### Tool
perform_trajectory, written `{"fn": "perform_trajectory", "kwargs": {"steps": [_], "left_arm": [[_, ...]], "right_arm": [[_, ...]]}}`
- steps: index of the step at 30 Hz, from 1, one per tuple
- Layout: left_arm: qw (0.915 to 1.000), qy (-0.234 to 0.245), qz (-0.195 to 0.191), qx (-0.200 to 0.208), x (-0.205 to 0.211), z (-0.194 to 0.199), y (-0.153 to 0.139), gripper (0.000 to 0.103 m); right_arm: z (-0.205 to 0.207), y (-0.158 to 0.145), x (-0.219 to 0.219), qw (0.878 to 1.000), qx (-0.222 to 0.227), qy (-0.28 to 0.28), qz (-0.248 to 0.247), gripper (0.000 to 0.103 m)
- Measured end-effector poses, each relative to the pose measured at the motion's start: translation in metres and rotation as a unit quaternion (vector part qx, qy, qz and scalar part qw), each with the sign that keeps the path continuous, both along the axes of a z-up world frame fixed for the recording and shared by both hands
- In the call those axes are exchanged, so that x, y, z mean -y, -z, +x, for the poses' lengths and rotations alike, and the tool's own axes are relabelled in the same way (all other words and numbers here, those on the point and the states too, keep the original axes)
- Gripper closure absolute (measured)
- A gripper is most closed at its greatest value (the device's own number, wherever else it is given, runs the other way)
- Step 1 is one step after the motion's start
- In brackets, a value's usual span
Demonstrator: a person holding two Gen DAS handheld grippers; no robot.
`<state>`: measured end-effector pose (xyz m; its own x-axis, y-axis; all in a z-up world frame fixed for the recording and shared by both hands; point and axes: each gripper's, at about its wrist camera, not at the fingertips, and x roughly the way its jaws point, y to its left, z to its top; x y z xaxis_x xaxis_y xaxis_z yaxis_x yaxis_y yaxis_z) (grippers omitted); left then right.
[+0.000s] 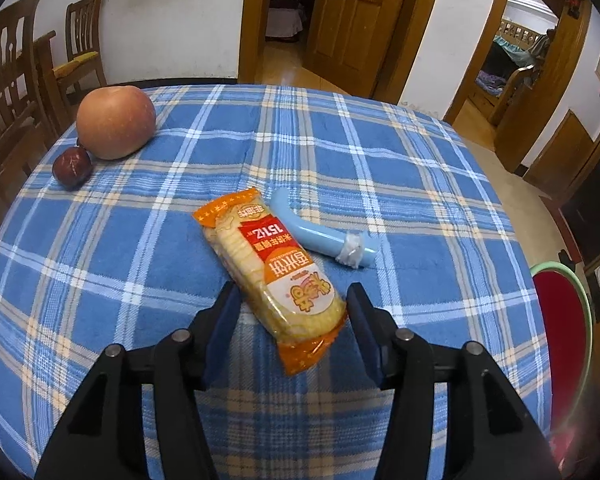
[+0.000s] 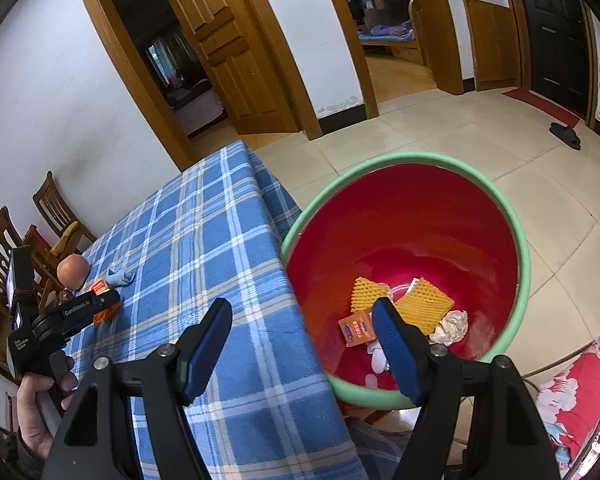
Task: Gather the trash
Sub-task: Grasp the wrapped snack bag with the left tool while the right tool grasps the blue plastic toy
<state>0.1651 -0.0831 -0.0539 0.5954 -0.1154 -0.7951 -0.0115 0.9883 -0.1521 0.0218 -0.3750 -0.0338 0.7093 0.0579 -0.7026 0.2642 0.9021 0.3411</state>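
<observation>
Left wrist view: left gripper (image 1: 292, 300) jaws apart, gripping nothing.
Cracker packet (image 1: 270, 264): near end between fingers, pads clear.
Right gripper (image 2: 304, 320): open, empty, straddling the table edge and red bin (image 2: 516, 232).

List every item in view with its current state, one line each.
Orange rice-cracker packet: sealed, flat on the checked tablecloth, between the open left tool fingers, not gripped.
Pale blue taped tube: lying beside the packet.
Apple: whole, upright.
Small dark red fruit: resting against the apple.
Red bin with green rim: open, holding scraps.
Right tool: open, empty.
</observation>
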Motion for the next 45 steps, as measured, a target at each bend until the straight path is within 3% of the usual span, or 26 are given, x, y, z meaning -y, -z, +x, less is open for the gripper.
{"fn": "perform_trajectory", "kwargs": {"steps": [10, 22, 37, 45], "left_arm": [[0.9996, 0.008, -0.027, 0.009, -0.019, -0.009, -0.004, 0.055], [0.9993, -0.011, -0.022, 0.029, -0.065, -0.029, -0.023, 0.055], [0.9974, -0.060, 0.000, 0.041, -0.121, -0.031, -0.024, 0.055], [0.9973, -0.065, -0.018, 0.029, -0.132, -0.027, -0.014, 0.055]], "right_arm": [[0.015, -0.004, -0.025, 1.000, -0.001, -0.029, -0.002, 0.028], [0.055, -0.010, -0.081, 0.995, -0.003, -0.102, -0.015, 0.028], [0.128, 0.001, -0.168, 0.975, -0.026, -0.213, -0.052, 0.028], [0.162, 0.011, -0.202, 0.966, -0.038, -0.236, -0.096, 0.028]]}}
